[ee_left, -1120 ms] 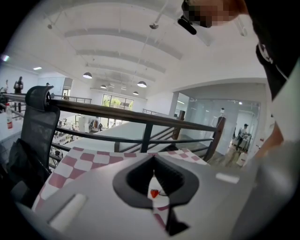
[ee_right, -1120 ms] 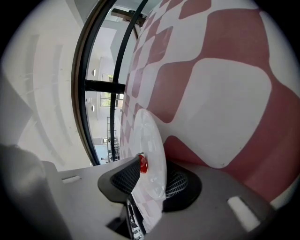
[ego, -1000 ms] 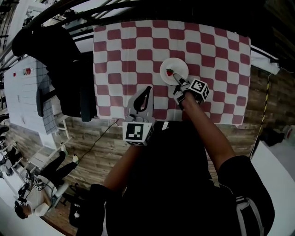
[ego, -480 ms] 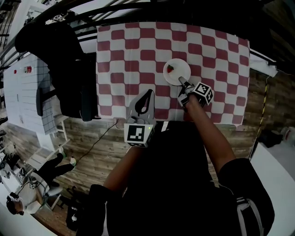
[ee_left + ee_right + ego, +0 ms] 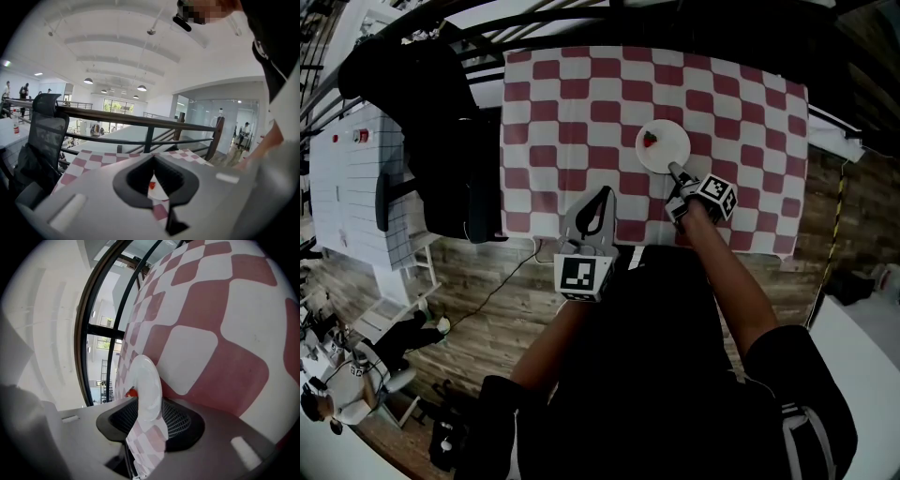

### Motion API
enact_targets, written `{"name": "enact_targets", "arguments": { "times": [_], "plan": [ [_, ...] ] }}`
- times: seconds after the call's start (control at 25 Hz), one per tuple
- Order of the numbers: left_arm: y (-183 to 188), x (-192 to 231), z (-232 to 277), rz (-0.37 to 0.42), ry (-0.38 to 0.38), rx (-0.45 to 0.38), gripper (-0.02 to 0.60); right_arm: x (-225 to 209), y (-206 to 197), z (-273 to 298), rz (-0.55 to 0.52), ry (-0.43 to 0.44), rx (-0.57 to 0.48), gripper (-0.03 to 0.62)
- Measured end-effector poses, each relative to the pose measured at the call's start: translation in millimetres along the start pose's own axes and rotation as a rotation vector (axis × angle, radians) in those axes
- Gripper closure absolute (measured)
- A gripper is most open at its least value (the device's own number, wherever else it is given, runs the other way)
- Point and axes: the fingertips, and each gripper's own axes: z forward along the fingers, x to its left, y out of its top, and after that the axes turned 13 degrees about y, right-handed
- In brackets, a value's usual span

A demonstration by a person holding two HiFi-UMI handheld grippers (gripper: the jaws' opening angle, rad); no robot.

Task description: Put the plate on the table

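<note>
A small white plate (image 5: 666, 150) lies flat on the red-and-white checked tablecloth (image 5: 722, 103), with a red strawberry (image 5: 649, 139) on its far-left part. My right gripper (image 5: 674, 170) is at the plate's near rim. In the right gripper view the plate (image 5: 146, 385) runs edge-on between the parted jaws of that gripper (image 5: 150, 401), which is open, with cloth showing in the gap. My left gripper (image 5: 604, 191) hangs shut and empty over the table's near edge, left of the plate. Through its jaws (image 5: 152, 161) I glimpse the plate and the strawberry (image 5: 151, 186).
A black office chair (image 5: 441, 131) stands against the table's left side. A black railing (image 5: 140, 124) runs behind the table's far edge. Wooden floor (image 5: 478, 291) lies below the near edge, with a cable on it.
My right gripper has drawn back a little toward me, from over the plate near the strawberry to its near rim. The plate stays put on the cloth. The left gripper has hardly moved.
</note>
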Motion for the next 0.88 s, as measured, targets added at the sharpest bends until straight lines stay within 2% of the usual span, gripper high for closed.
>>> {"name": "enact_targets", "arguments": {
  "times": [0.48, 0.72, 0.76, 0.88],
  "plan": [
    [1.5, -13.1, 1.5, 0.022, -0.03, -0.007, 0.574, -10.0, -1.6, -20.4, -0.004, 0.006, 0.005, 0.433],
    [0.4, -25.9, 3.5, 0.017, -0.064, 0.001, 0.574, 5.3, -4.9, -31.2, 0.017, 0.081, 0.024, 0.443],
    [1.2, -27.7, 3.9, 0.014, -0.069, -0.001, 0.574, 8.9, -4.6, -33.1, 0.009, 0.089, 0.024, 0.449],
    [6.1, -32.0, 5.3, 0.009, -0.078, -0.013, 0.574, 20.4, -4.0, -38.3, -0.021, 0.117, 0.026, 0.531]
  ]
}}
